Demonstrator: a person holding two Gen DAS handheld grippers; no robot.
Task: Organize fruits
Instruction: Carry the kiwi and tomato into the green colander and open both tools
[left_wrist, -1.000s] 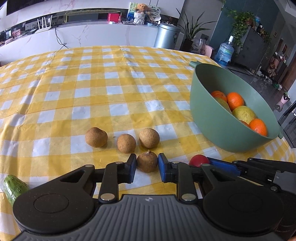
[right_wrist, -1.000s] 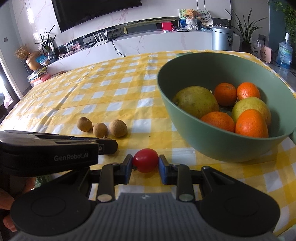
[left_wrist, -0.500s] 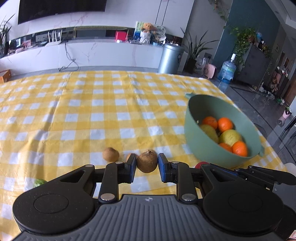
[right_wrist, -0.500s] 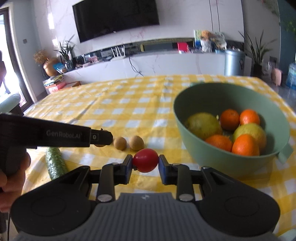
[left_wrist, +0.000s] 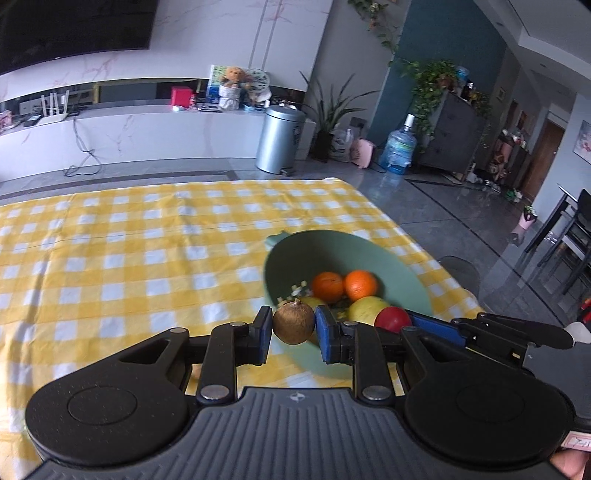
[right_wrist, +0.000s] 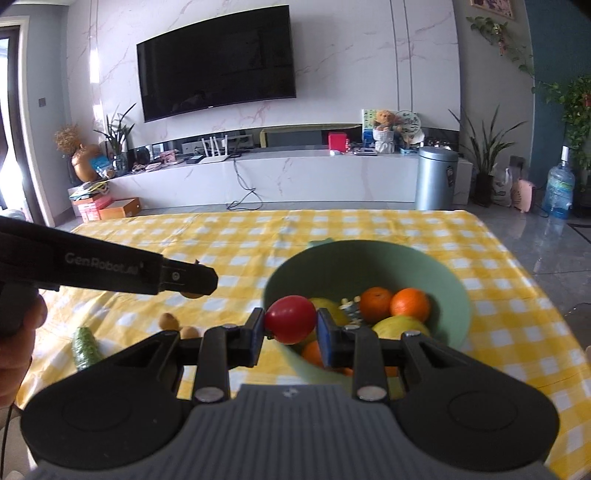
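My left gripper (left_wrist: 293, 326) is shut on a brown round fruit (left_wrist: 293, 322) and holds it in the air at the near rim of the green bowl (left_wrist: 332, 245). My right gripper (right_wrist: 290, 326) is shut on a red tomato (right_wrist: 290, 319), held above the near left rim of the bowl (right_wrist: 454, 280). The tomato also shows in the left wrist view (left_wrist: 392, 319), to the right of the brown fruit. The bowl holds oranges (right_wrist: 410, 304) and yellow-green fruits (left_wrist: 367, 308). The left gripper's body (right_wrist: 110, 264) crosses the right wrist view.
The table has a yellow and white checked cloth (left_wrist: 110, 258). Two small brown fruits (right_wrist: 170, 320) and a green cucumber (right_wrist: 85, 347) lie on it left of the bowl. The table's right edge (left_wrist: 406, 236) is close behind the bowl.
Both grippers have risen from the table with their fruits and moved over toward the bowl. The brown fruits and the cucumber left on the cloth now sit lower and farther off.
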